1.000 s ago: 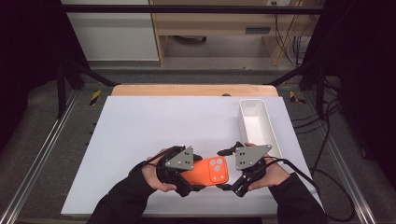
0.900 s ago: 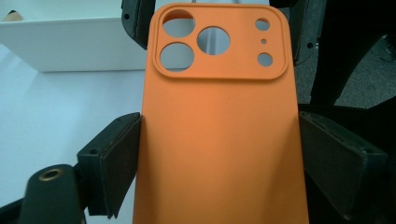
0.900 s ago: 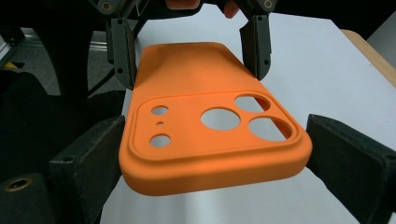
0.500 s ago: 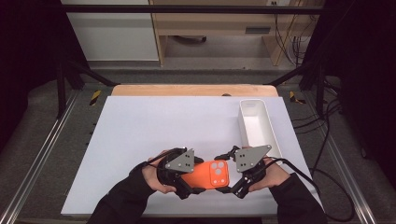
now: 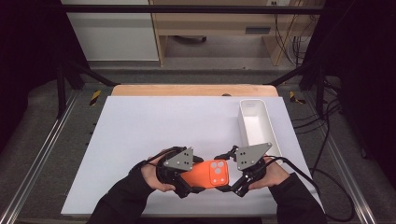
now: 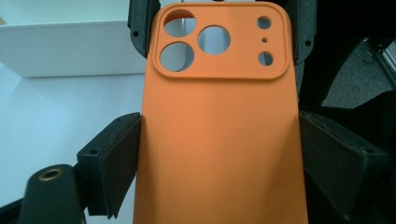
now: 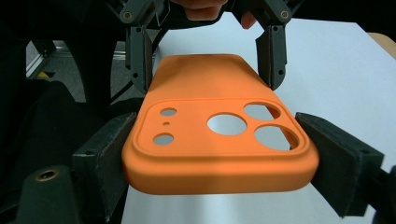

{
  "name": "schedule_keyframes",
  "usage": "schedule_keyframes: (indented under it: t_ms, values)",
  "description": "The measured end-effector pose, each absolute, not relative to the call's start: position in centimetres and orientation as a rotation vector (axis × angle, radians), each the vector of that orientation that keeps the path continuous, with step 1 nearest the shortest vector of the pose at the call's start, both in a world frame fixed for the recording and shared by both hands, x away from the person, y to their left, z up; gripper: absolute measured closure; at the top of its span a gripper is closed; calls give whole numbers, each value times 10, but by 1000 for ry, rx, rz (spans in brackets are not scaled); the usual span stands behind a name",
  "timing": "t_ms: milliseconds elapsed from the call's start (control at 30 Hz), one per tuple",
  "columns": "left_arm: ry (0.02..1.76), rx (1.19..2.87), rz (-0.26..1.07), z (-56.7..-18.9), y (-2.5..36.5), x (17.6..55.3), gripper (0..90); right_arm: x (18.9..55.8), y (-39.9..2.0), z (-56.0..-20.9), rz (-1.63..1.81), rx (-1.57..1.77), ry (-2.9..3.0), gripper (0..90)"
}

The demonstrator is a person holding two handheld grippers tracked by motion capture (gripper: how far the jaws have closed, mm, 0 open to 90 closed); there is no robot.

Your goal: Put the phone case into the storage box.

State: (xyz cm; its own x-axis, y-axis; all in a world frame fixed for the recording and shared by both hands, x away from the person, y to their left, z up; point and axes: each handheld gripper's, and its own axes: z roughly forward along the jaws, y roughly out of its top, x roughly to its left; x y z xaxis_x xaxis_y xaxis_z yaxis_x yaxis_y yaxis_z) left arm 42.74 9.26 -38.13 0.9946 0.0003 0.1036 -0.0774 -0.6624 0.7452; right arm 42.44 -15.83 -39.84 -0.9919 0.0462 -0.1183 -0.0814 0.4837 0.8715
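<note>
The orange phone case (image 5: 208, 173) is hanging just above the near edge of the white surface (image 5: 154, 130), its long axis running between the two claws. The left claw (image 5: 191, 181) is clamping the plain end, and the right claw (image 5: 227, 179), jaws having just been closing, is now pinching the camera-cutout end

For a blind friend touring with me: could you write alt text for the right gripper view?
An orange phone case, camera cutouts facing up, is clamped at its near end by the right claw. The left claw grips its far end above a white table.
</note>
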Motion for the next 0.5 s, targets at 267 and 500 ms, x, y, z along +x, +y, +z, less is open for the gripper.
schedule_keyframes:
  t_ms: [267, 500]
  values:
    - [-51, 2291, 98, -383, 92, 428, 153, 423, -158, -398, 1524, -34, 2603, 170]
    - [-25, 2288, 92, -384, 92, 429, 97, 423, -159, -398, 1524, -24, 2616, 170]
